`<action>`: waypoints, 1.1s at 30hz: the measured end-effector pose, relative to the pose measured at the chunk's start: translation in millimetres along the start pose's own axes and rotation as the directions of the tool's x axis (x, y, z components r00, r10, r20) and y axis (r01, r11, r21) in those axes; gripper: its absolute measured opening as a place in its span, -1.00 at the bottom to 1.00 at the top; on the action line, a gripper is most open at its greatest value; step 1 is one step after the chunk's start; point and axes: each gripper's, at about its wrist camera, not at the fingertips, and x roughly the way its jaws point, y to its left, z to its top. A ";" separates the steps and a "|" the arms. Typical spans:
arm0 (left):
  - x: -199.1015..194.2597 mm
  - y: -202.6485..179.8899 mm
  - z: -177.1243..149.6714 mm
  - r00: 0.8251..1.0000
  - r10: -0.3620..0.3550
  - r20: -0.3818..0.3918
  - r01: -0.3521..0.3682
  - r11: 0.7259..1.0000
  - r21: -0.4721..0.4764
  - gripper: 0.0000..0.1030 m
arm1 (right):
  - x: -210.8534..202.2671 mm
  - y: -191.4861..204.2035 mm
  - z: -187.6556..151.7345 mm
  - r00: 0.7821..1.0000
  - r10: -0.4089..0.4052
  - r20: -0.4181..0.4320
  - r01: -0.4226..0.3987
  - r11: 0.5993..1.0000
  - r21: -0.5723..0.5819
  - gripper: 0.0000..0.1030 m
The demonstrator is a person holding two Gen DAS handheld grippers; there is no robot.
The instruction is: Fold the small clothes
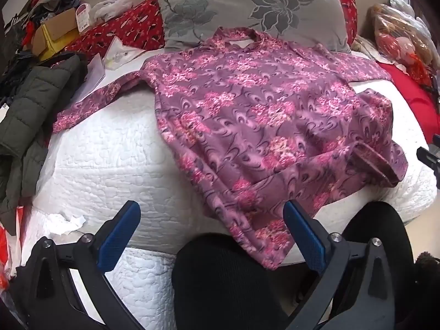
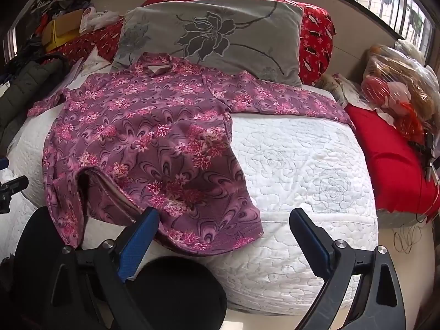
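left hand-held gripper [image 1: 211, 229]: jaws spread wide, nothing between the blue pads [image 1: 118, 240], pointing forward and slightly down.
right hand-held gripper [image 2: 224, 236]: jaws spread wide too, empty, level with the left one.

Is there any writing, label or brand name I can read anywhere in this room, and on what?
None can be read.
Pink and white tag on the cardboard box: printed, too blurred to read.
White papers beside the pillow: faint marks, too small.
Neck label of the floral shirt: blank or illegible.
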 end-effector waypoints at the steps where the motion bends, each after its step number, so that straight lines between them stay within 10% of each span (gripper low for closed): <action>1: -0.2 -2.2 -0.4 1.000 -0.003 0.007 0.003 1.000 0.005 1.00 | 0.0 -0.8 -0.2 1.000 -0.002 -0.001 0.002 1.000 0.001 0.87; 33: -0.9 -6.6 -0.6 1.000 -0.016 -0.002 0.016 1.000 0.018 1.00 | -6.8 -7.4 0.3 1.000 -0.001 0.023 0.000 1.000 0.029 0.85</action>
